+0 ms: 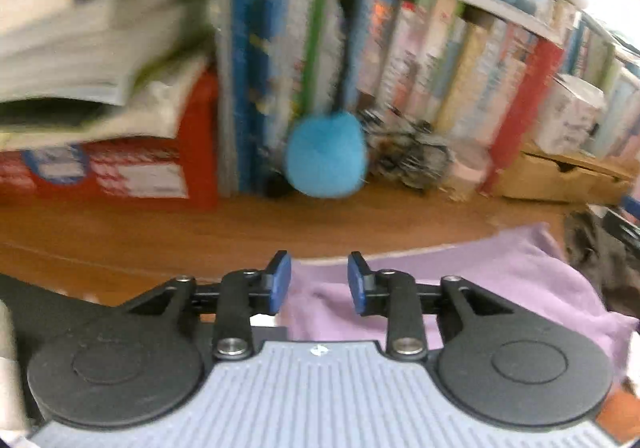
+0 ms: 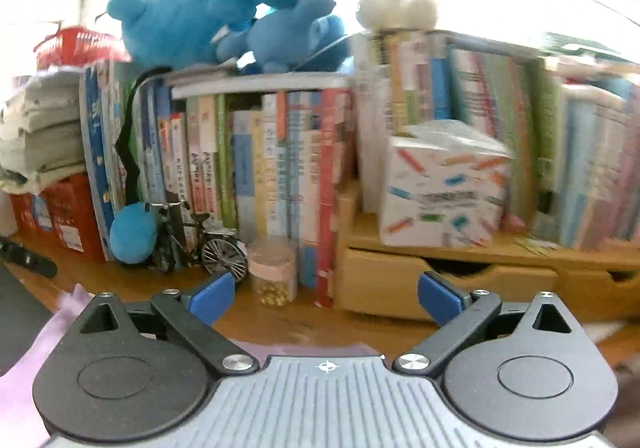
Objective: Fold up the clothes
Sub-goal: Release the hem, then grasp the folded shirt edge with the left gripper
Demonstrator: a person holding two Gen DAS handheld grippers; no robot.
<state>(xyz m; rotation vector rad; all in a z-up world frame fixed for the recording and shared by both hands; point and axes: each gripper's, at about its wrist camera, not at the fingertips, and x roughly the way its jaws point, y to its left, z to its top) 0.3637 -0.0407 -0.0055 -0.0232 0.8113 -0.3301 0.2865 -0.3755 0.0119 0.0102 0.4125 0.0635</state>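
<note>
1. Left wrist view: lilac garment (image 1: 500,280) lies on the wooden table (image 1: 160,232), long axis running left-right; left gripper (image 1: 319,282) hovers over its edge, jaws parted, nothing pinched.
2. Right wrist view: right gripper (image 2: 326,294) spread wide, empty; garment (image 2: 60,328) below-left.

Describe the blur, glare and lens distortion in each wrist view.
Left wrist view: motion smear across the books and the blue pompom, while the left claw stays sharp; white glare at top right. Right wrist view: blown-out backlight behind the blue plush toys, the patterned box blurred, the toy bicycle fairly crisp. Both: fisheye bending, dark corners.
</note>
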